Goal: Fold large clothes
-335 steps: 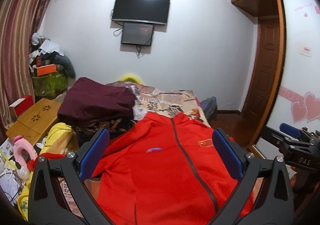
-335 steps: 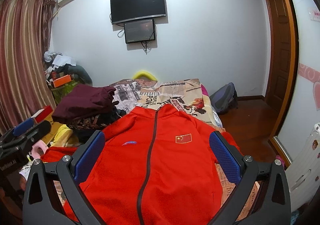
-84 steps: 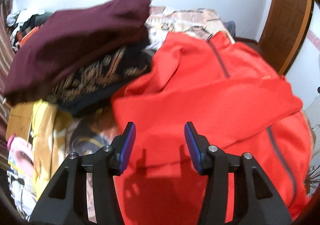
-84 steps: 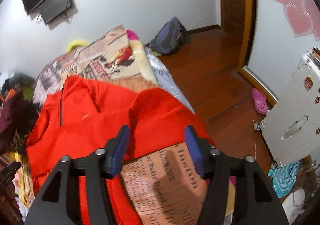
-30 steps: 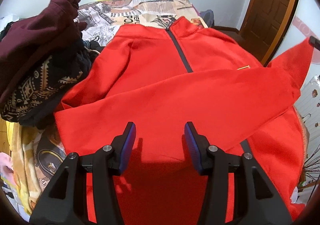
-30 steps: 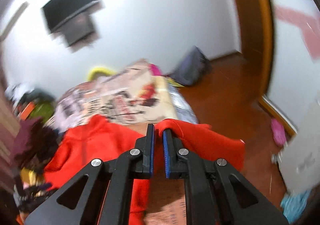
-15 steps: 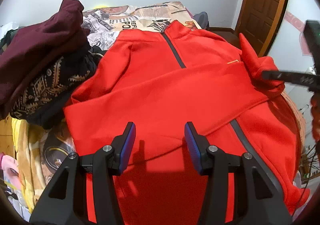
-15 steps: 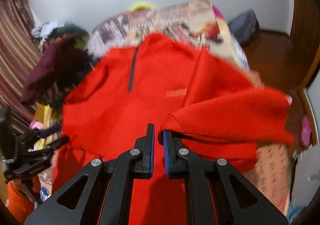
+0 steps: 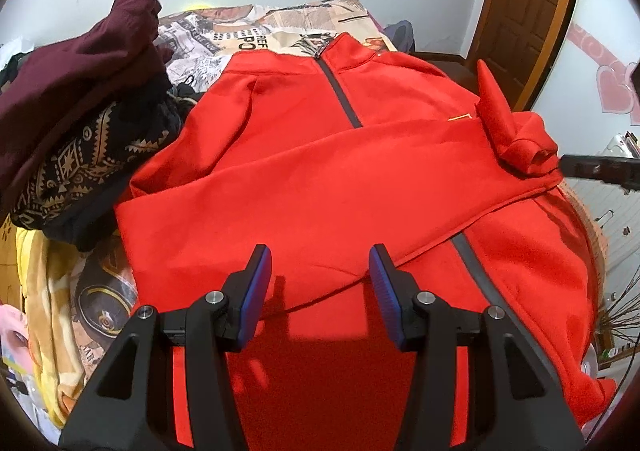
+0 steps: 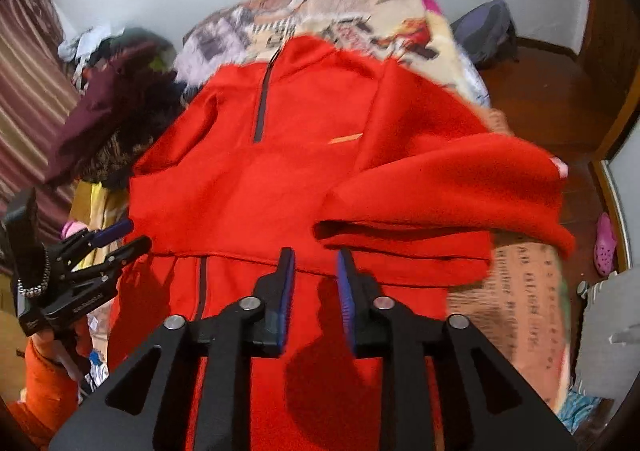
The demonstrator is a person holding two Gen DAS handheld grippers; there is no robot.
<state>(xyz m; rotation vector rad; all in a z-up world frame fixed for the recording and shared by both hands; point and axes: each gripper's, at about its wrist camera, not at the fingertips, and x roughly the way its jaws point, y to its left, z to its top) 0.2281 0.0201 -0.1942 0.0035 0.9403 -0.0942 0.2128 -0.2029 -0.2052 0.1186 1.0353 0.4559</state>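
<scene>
A red zip jacket [image 9: 320, 155] lies front up on the bed, collar at the far end. Its left sleeve [image 9: 304, 179] is folded across the chest. My left gripper [image 9: 318, 283] is open and empty above the jacket's lower front. In the right wrist view the jacket [image 10: 256, 179] fills the middle, and its right sleeve [image 10: 452, 191] lies bunched over the right side. My right gripper [image 10: 314, 279] has its jaws slightly apart just in front of that sleeve's cuff, holding nothing. The left gripper [image 10: 112, 243] shows at the left edge there.
A pile of maroon and black patterned clothes [image 9: 76, 107] sits left of the jacket. The bed has a newspaper-print cover [image 9: 288, 23]. A wooden door [image 9: 524, 7] and wooden floor [image 10: 552, 91] are to the right, with a backpack [image 10: 486, 31] by the wall.
My right gripper carried the right sleeve inward over the jacket, then opened and let it go. The sleeve now rests bunched on the jacket's right side. My left gripper stayed open above the hem.
</scene>
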